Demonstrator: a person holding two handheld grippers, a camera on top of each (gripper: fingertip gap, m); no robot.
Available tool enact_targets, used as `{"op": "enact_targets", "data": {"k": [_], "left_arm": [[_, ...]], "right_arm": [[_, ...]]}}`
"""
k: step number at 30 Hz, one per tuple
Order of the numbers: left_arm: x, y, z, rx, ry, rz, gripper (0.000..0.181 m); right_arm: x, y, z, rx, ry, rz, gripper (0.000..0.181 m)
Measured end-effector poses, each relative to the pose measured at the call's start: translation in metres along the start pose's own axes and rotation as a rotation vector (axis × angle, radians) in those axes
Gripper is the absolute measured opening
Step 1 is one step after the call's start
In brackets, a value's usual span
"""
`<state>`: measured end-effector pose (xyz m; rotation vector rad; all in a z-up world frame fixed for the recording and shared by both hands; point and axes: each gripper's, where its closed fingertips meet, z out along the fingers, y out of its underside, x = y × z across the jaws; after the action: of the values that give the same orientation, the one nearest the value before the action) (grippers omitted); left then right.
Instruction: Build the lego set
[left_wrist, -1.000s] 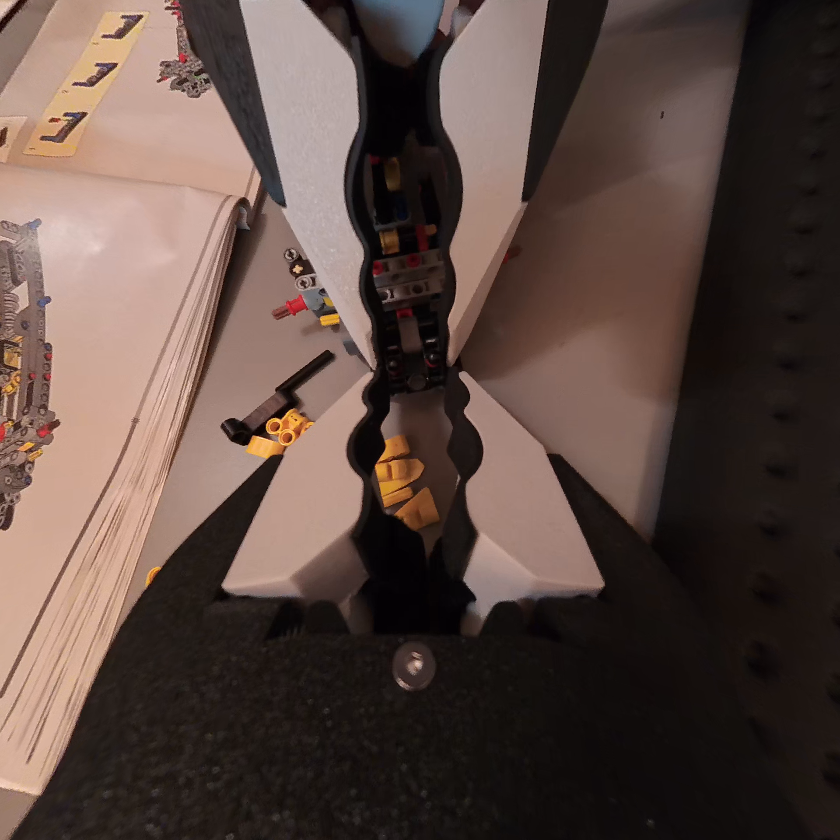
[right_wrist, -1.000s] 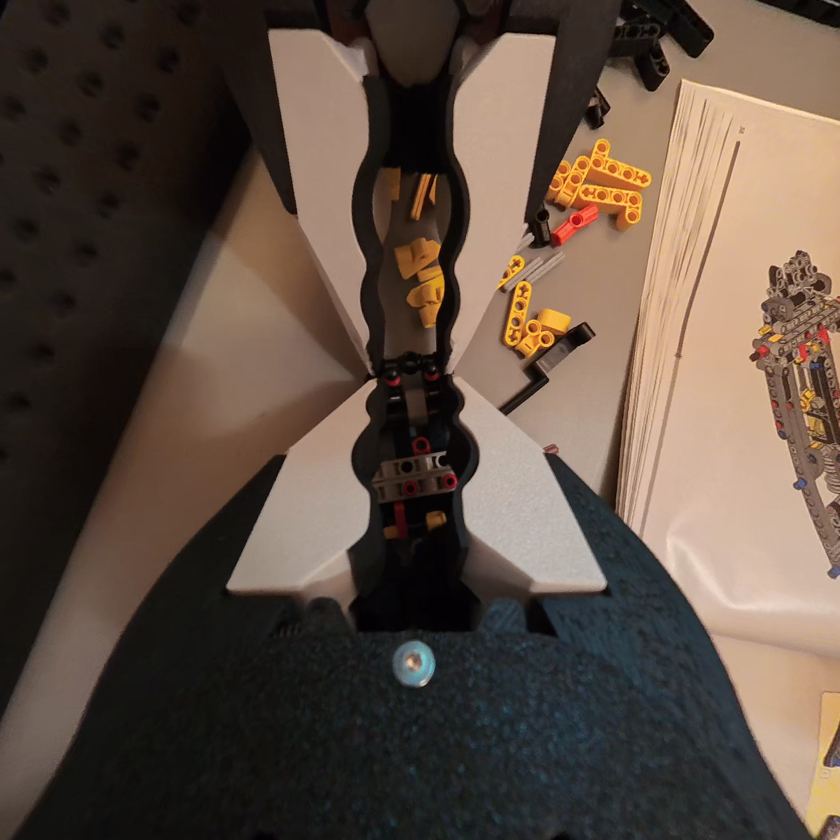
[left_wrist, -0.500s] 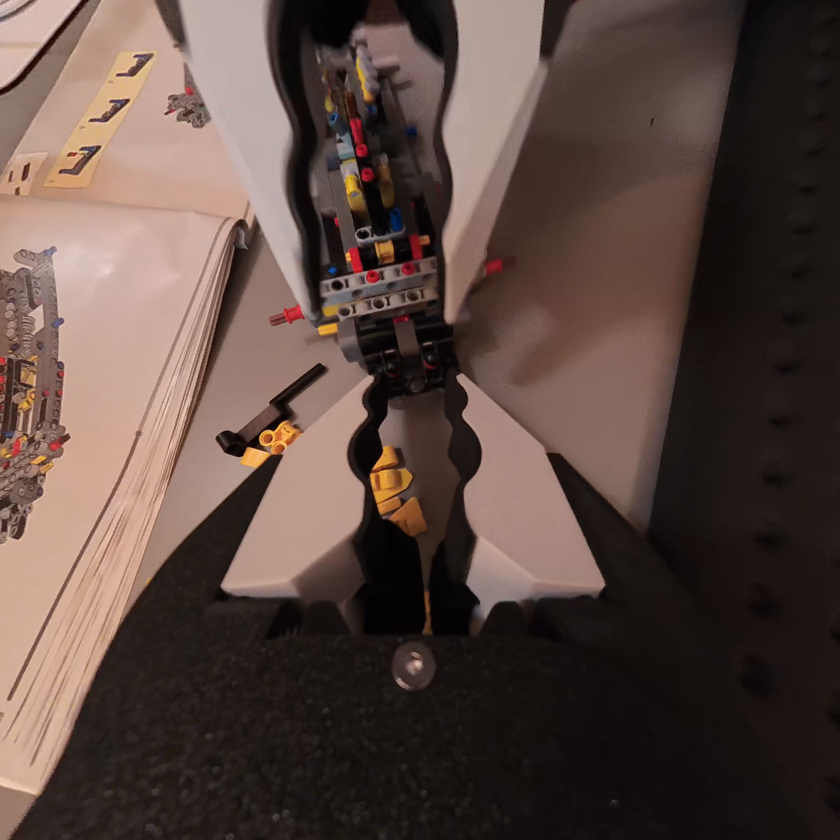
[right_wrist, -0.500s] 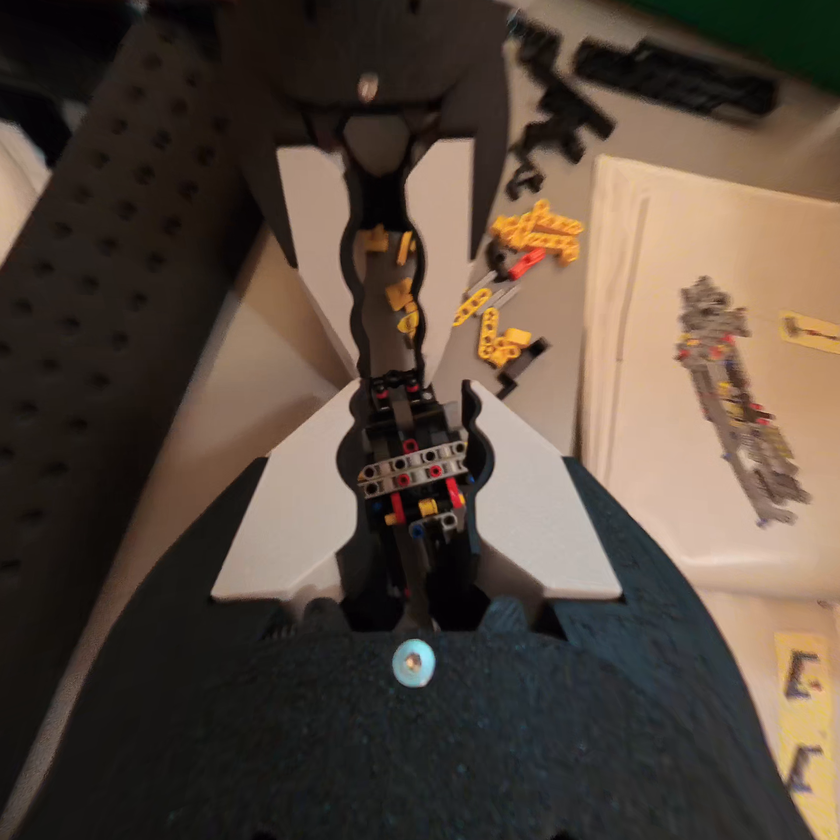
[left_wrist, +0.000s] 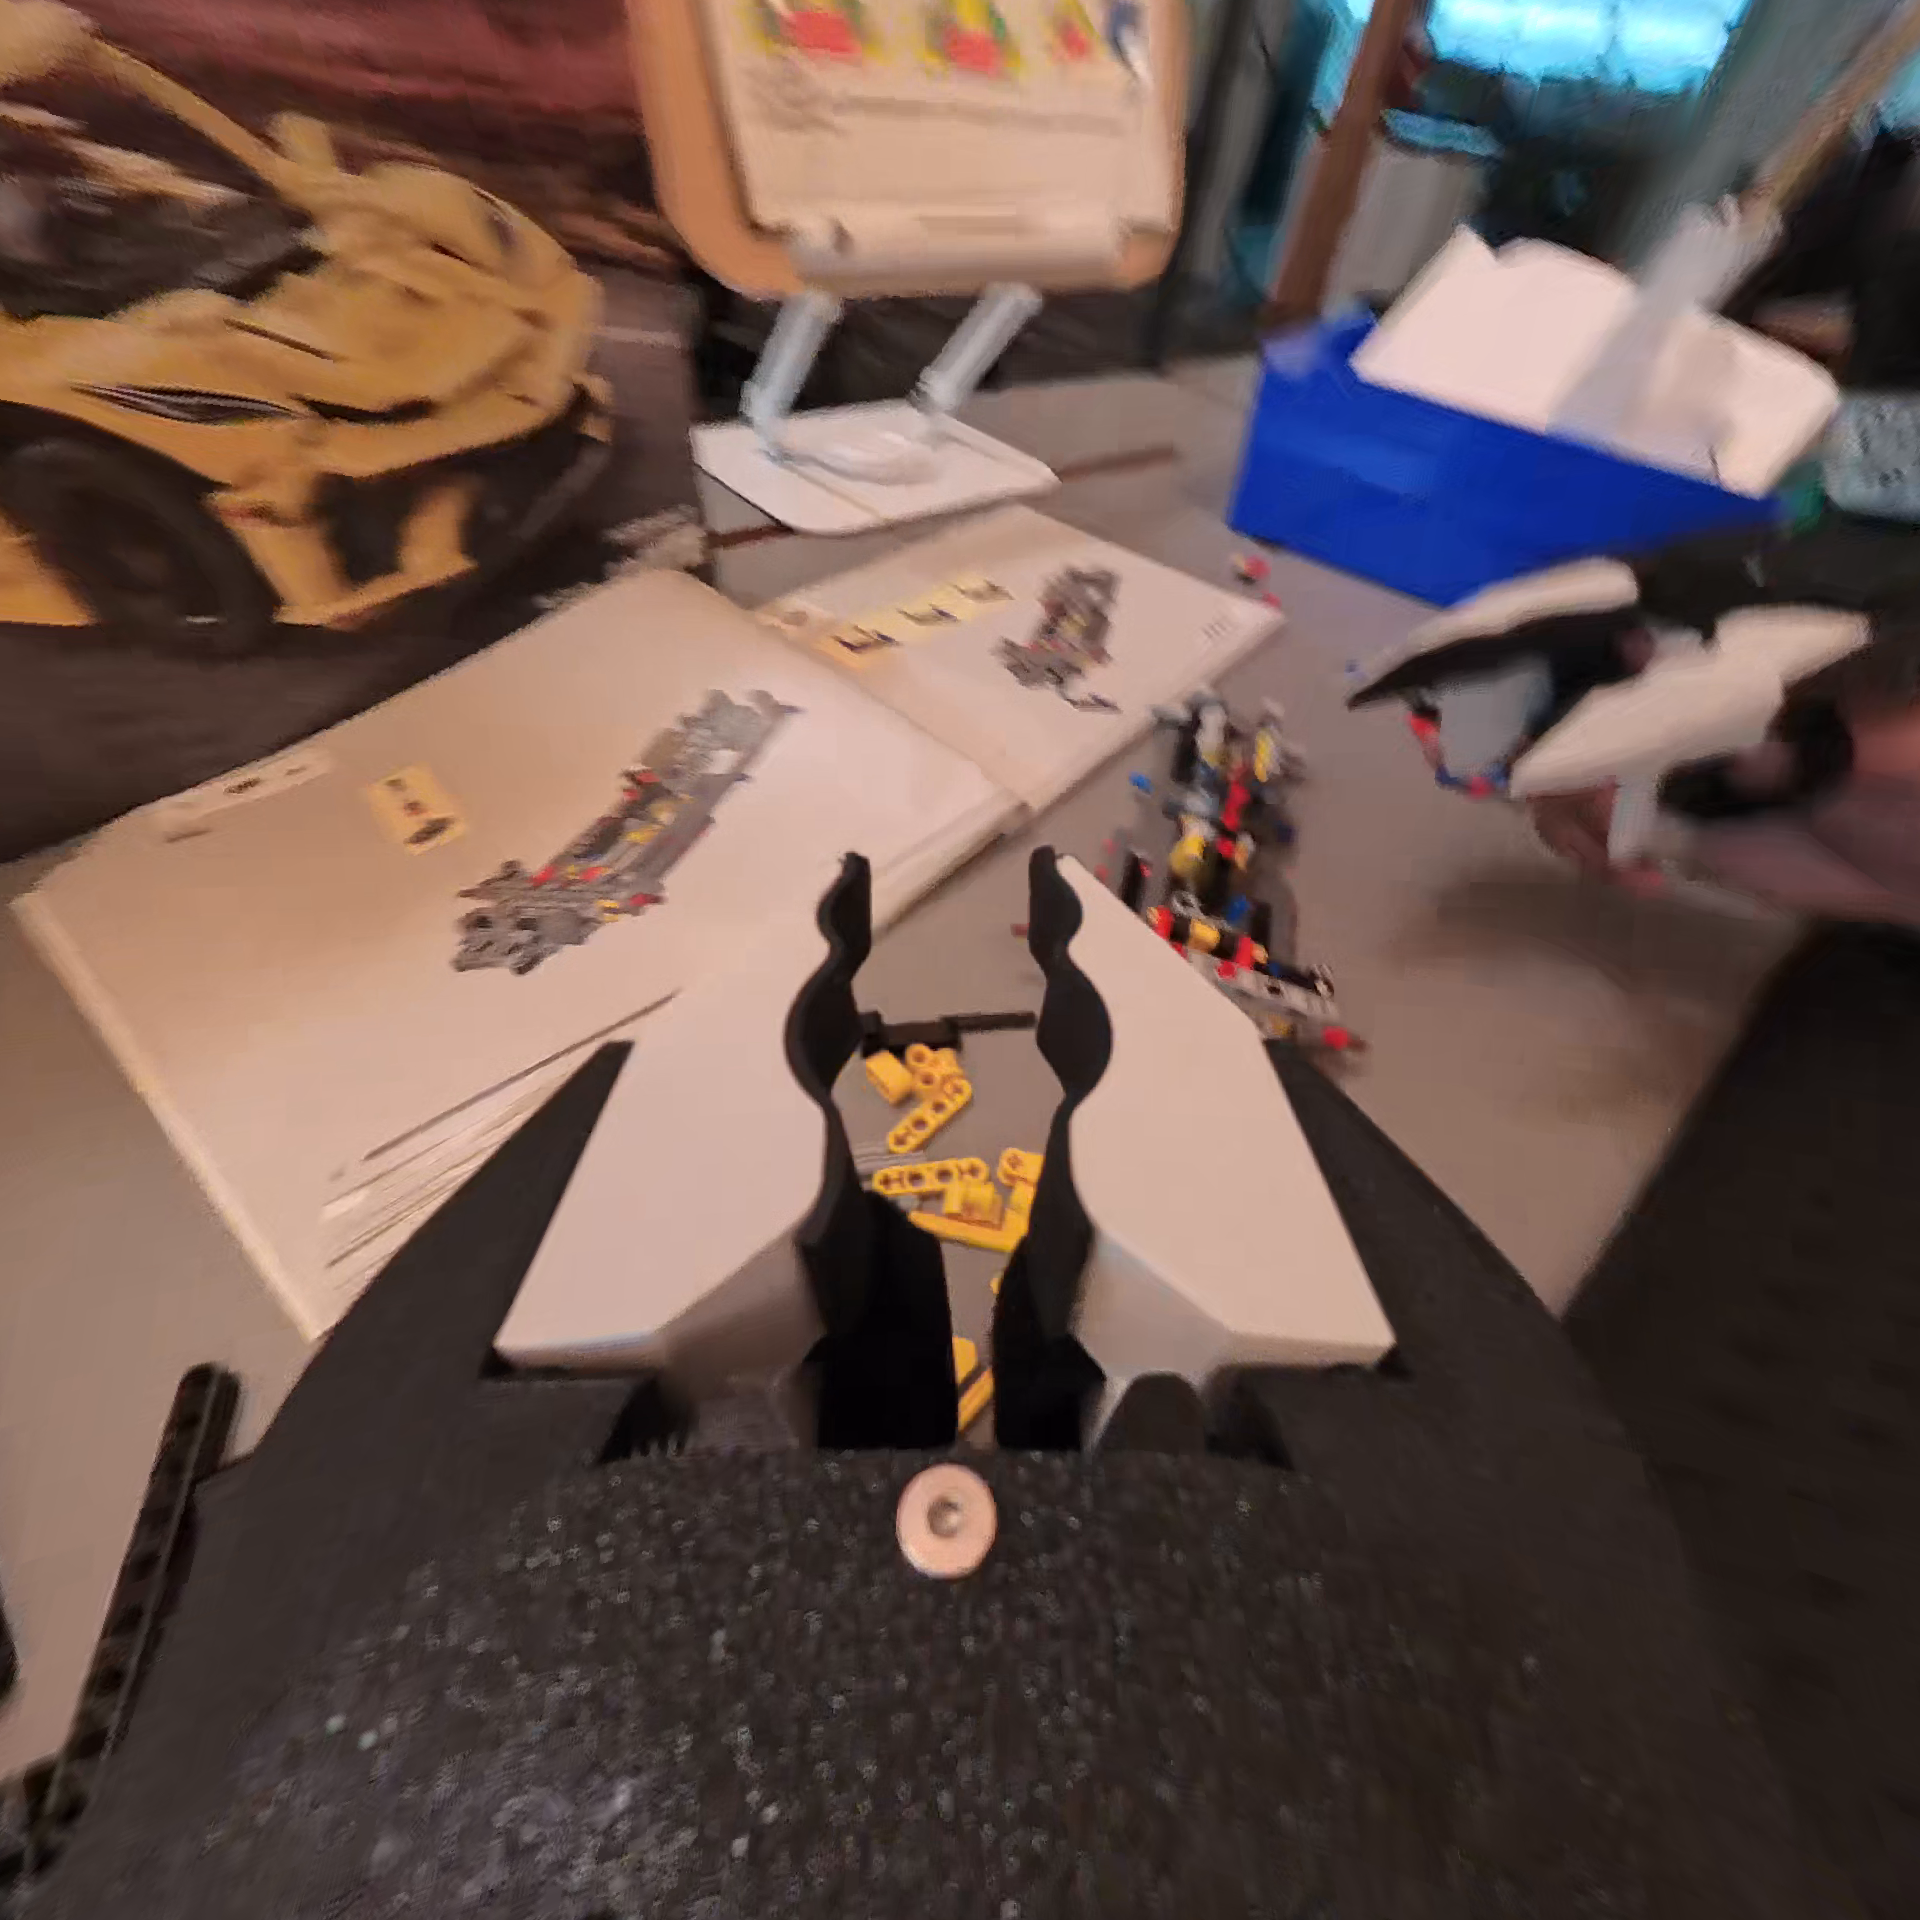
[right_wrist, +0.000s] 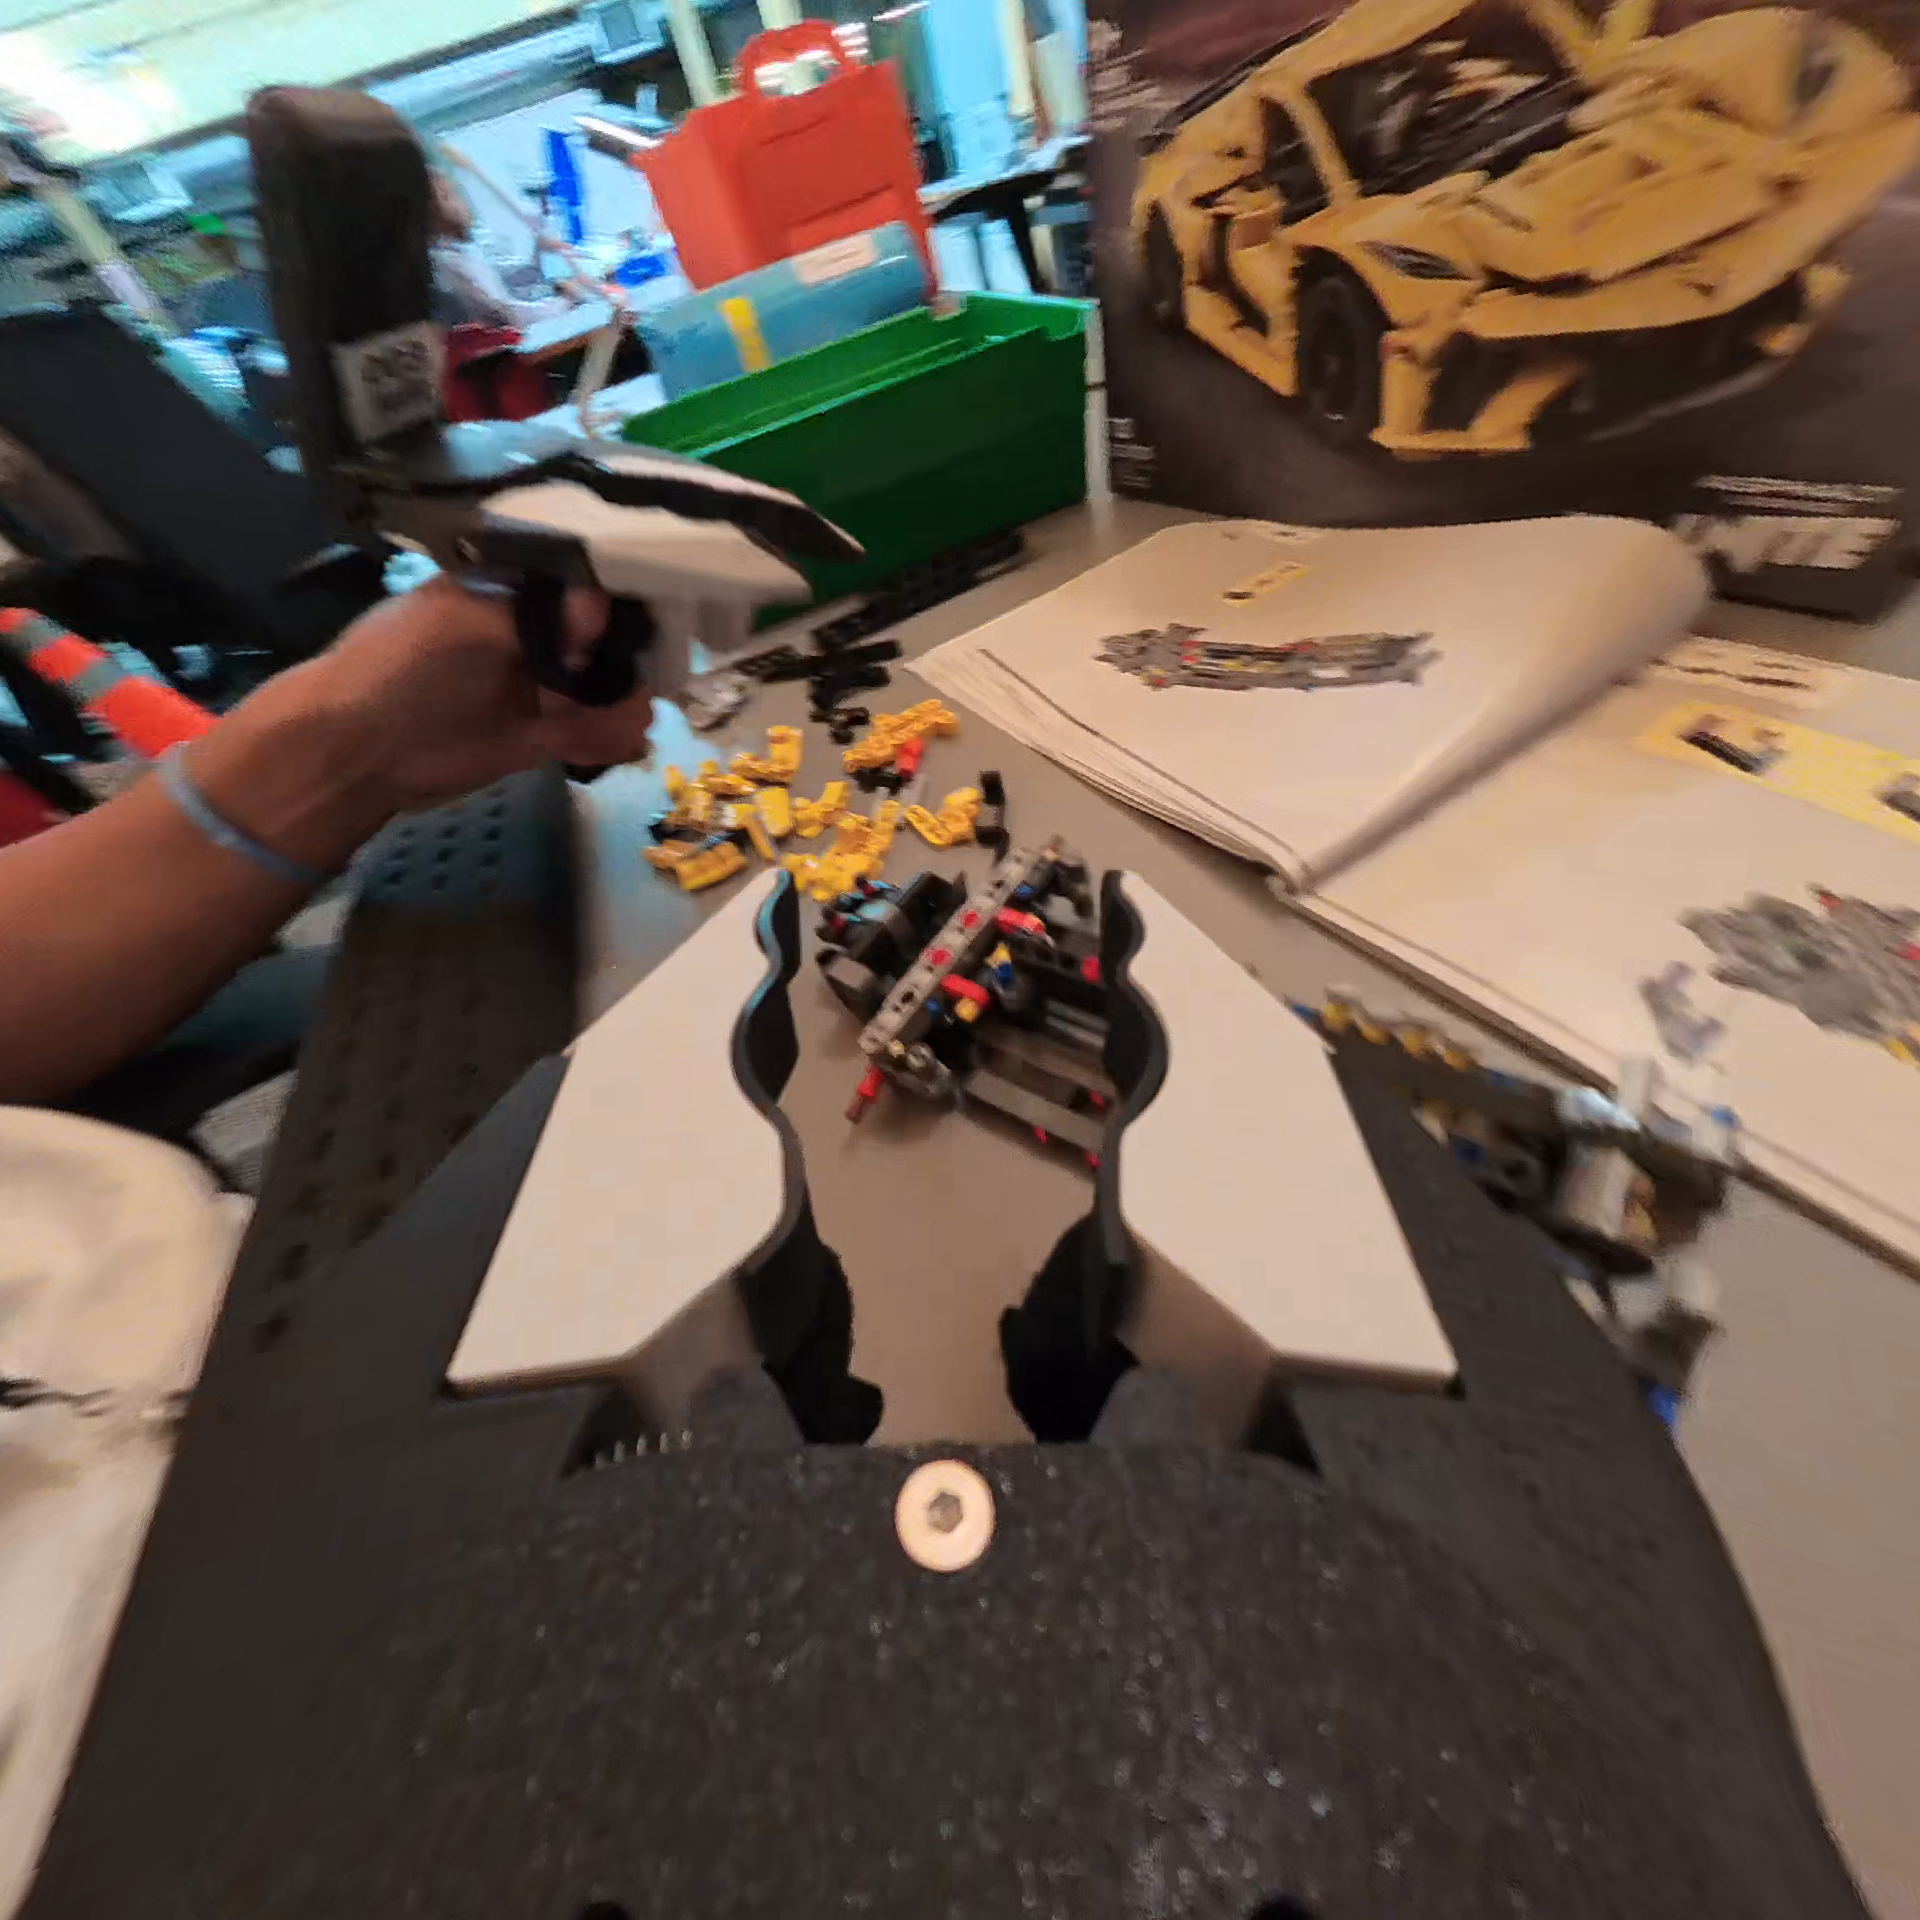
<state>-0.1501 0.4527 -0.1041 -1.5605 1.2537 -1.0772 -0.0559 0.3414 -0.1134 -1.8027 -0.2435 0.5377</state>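
The partly built chassis, black and grey with red, blue and yellow pins, lies on the grey table. In the right wrist view it sits just beyond and below my right gripper, which is open and empty. Its blurred other end shows right of my right finger. In the left wrist view the chassis lies ahead to the right of my left gripper, which is open and empty above loose yellow pieces. Each gripper also shows in the other's view, hand-held in the air: the right one and the left one.
An open instruction booklet lies beside the chassis. A pile of yellow pieces and black pieces lie behind it. The set's box, a green bin, a blue bin and a tablet stand stand at the back. The gap from one gripper's tips to the other's is roughly 15 cm.
Both grippers were shut on the chassis, one at each end. Now both have let go; the chassis lies on the table and both grippers have drawn back and tilted up.
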Motion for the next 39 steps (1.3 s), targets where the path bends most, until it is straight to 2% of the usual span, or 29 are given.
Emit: {"op": "enact_targets", "data": {"k": [1,3,4,6,9,11,13,15,18,19,21,24,39], "left_arm": [[-0.006,-0.006,-0.005,0.063,-0.055,-0.022,0.026],[-0.020,-0.016,-0.019,0.238,-0.187,-0.008,0.012],[-0.027,-0.018,-0.028,0.289,-0.259,0.029,0.003],[-0.030,-0.026,-0.042,0.308,-0.328,0.127,0.003],[-0.026,-0.019,-0.037,0.294,-0.294,0.143,0.004],[-0.020,-0.016,-0.032,0.287,-0.232,0.112,0.009],[-0.016,-0.005,-0.021,0.224,-0.177,0.077,0.012],[-0.017,0.002,-0.016,0.168,-0.180,0.081,0.014],[-0.016,-0.002,-0.019,0.197,-0.199,0.104,0.012],[-0.017,-0.003,-0.020,0.202,-0.205,0.101,0.011],[-0.020,-0.002,-0.020,0.200,-0.205,0.081,0.010],[-0.024,0.001,-0.020,0.190,-0.207,0.050,0.010],[-0.025,0.008,-0.016,0.144,-0.233,0.080,0.009]], "right_arm": [[0.005,0.006,-0.005,0.004,0.053,-0.018,0.058],[0.011,0.018,-0.014,-0.036,0.147,-0.066,0.073],[0.014,0.022,-0.017,-0.060,0.186,-0.095,0.075],[0.015,0.024,-0.020,-0.066,0.218,-0.113,0.070],[0.019,0.028,-0.020,-0.078,0.227,-0.079,0.069],[0.020,0.030,-0.019,-0.091,0.227,-0.067,0.075],[0.022,0.029,-0.021,-0.087,0.251,-0.089,0.081],[0.024,0.030,-0.021,-0.093,0.273,-0.114,0.085],[0.025,0.036,-0.019,-0.111,0.296,-0.138,0.090],[0.024,0.037,-0.019,-0.122,0.298,-0.148,0.087],[0.024,0.033,-0.024,-0.117,0.327,-0.166,0.063],[0.027,0.016,-0.036,-0.017,0.382,-0.184,0.045],[0.028,0.018,-0.035,0.011,0.337,-0.042,0.040]]}}
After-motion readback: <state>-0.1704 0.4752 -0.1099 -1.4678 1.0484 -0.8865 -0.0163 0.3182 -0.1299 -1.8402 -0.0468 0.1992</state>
